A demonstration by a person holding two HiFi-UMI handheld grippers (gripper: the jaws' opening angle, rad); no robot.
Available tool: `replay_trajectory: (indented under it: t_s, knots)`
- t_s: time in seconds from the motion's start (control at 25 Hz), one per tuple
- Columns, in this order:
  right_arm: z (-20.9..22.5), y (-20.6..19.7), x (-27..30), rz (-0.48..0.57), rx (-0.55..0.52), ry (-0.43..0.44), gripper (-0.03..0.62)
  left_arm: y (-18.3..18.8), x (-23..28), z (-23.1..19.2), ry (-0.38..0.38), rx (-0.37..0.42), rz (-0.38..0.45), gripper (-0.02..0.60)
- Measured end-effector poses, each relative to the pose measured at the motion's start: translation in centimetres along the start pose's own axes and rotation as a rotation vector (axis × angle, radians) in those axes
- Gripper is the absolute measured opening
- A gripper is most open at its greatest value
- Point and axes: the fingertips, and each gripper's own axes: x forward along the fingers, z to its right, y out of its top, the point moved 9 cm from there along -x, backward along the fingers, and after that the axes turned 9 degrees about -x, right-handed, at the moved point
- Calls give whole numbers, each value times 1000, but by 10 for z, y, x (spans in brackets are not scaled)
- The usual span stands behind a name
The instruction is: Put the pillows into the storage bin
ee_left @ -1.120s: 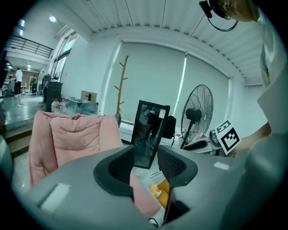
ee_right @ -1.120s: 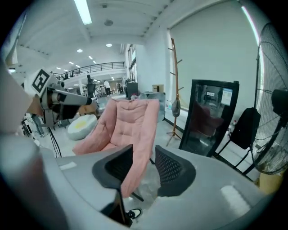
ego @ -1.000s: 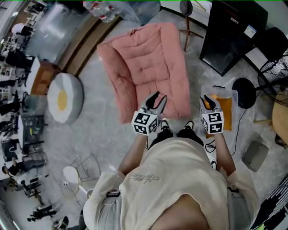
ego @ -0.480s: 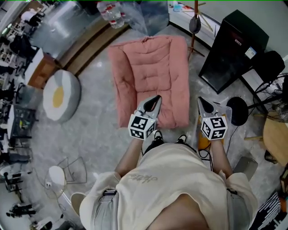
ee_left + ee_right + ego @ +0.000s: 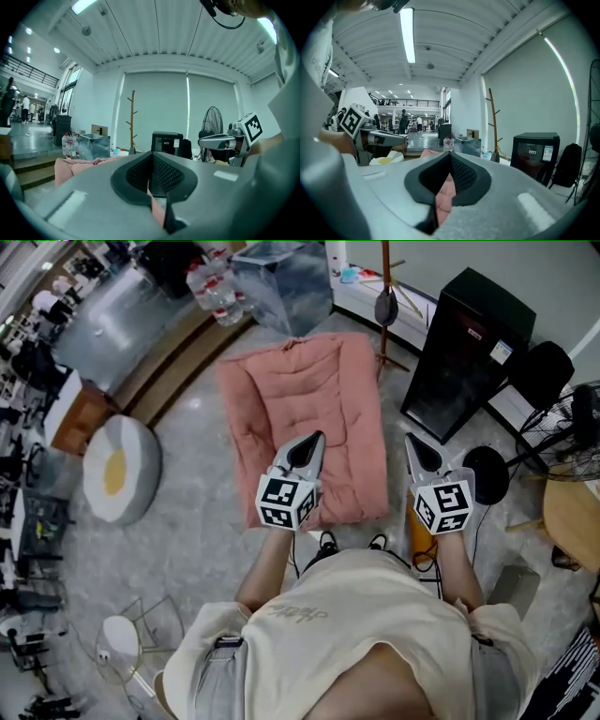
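A large pink quilted cushion (image 5: 309, 418) lies flat on the floor ahead of me. A round white pillow with a yellow centre (image 5: 117, 470) rests on the floor at the left. The clear storage bin (image 5: 281, 277) stands beyond the cushion's far end. My left gripper (image 5: 314, 439) hovers over the cushion's near right part, its jaws just closing together with nothing between them. My right gripper (image 5: 410, 442) is shut and empty, off the cushion's right edge. In the right gripper view the pink cushion (image 5: 443, 192) shows below the shut jaws.
A black cabinet (image 5: 464, 338) stands at the right, with a wooden coat stand (image 5: 386, 296) beside it. A fan (image 5: 567, 432) and a black round base (image 5: 486, 474) are further right. Water bottles (image 5: 214, 292) sit by the bin. A wire stand (image 5: 155, 615) is at the lower left.
The left gripper's jaws, spread wide a second ago, have come together. The right gripper's jaws also closed. Both grippers rose, and the view shifted toward the bin.
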Motion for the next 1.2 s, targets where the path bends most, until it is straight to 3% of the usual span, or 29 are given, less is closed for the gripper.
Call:
replay_trajectory:
  t_s: [0.36,0.64,0.84,1.2]
  knots:
    - [-6,11,-6,56,-23,-32,0,21,10,-3,23,109,21,15]
    - [0,4,-11,60,38,-47,1,11,11,2,-4,88,-3,15]
    - [1,2,-4,57,20,-20,0,7,13,-9,0,35,-3,15]
    - [-2,1,6,49,15,10,1,3,11,-17,0,10,-1,15]
